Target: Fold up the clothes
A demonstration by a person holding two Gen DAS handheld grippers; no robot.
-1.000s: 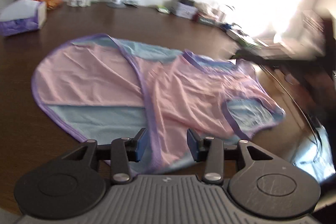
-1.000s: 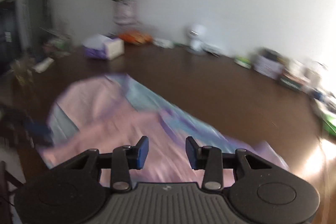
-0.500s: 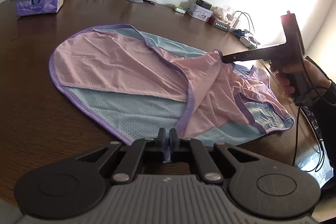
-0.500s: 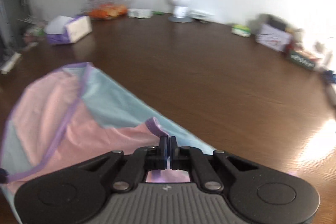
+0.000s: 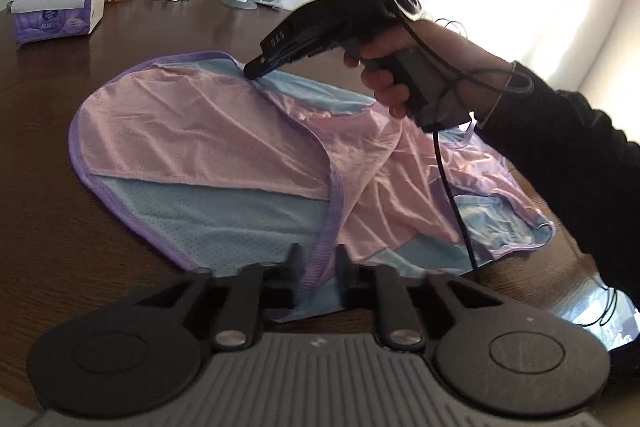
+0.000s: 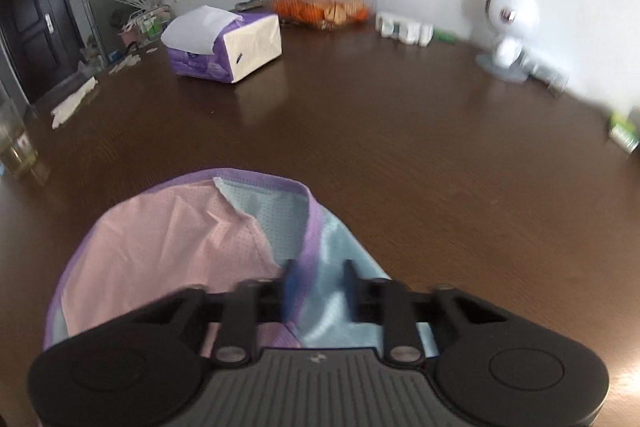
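Both grippers released over the garment on the table.
Left gripper and right gripper have fingers apart; purple trim lies between each pair.

Left gripper: jaws parted, low and close to the near edge of the work surface. Right gripper: jaws likewise parted, angled downward. Right hand is wrapped around the pistol handle of its gripper, dark sleeve covering the forearm.
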